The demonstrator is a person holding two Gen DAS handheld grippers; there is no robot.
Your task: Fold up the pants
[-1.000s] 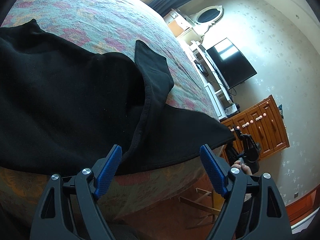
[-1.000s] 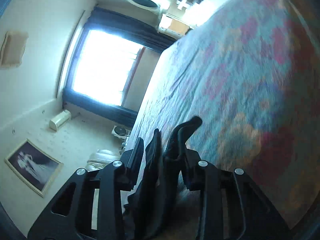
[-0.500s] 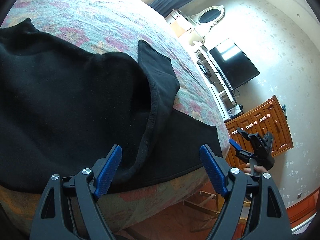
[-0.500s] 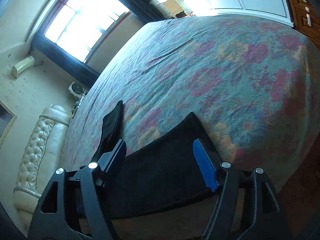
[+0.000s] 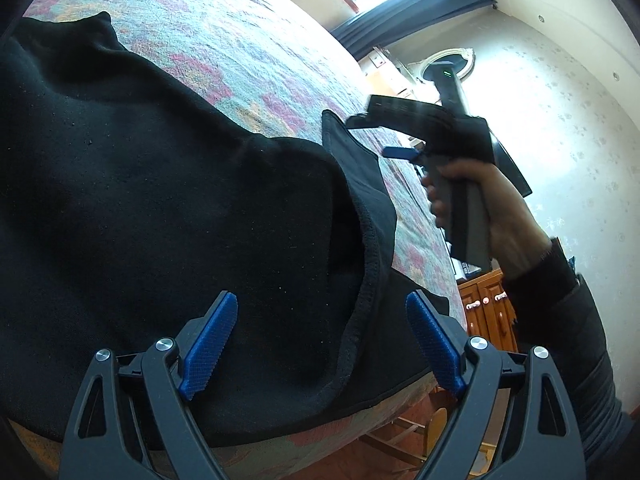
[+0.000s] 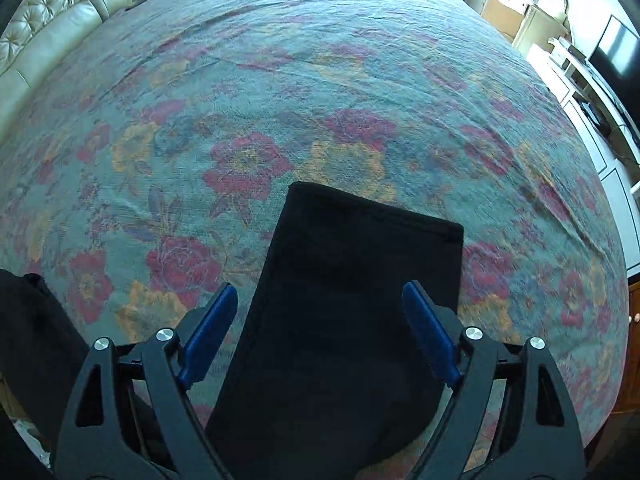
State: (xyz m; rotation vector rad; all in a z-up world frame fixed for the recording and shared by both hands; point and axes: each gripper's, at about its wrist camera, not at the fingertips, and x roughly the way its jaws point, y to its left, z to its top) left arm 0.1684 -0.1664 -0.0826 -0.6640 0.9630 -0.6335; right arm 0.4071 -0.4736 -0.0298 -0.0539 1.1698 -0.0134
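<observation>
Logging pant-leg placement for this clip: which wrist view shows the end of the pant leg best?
The right wrist view. The pant leg runs up the centre between the open right gripper fingers, its squared hem flat on the floral bedspread. The left wrist view shows mostly the bunched pants body, with the leg end partly hidden.

We see our right hand-held gripper (image 6: 320,340) with its blue pads (image 6: 210,340) spread wide apart, holding nothing, above a leg of the black pants (image 6: 344,320). That leg lies flat on the bed (image 6: 320,80), its square hem pointing away from us, over a flowered bedspread (image 6: 240,168). More black cloth shows at the lower left edge. A cream tufted headboard (image 6: 44,20) stands at upper left, a television (image 6: 616,52) at upper right.
</observation>
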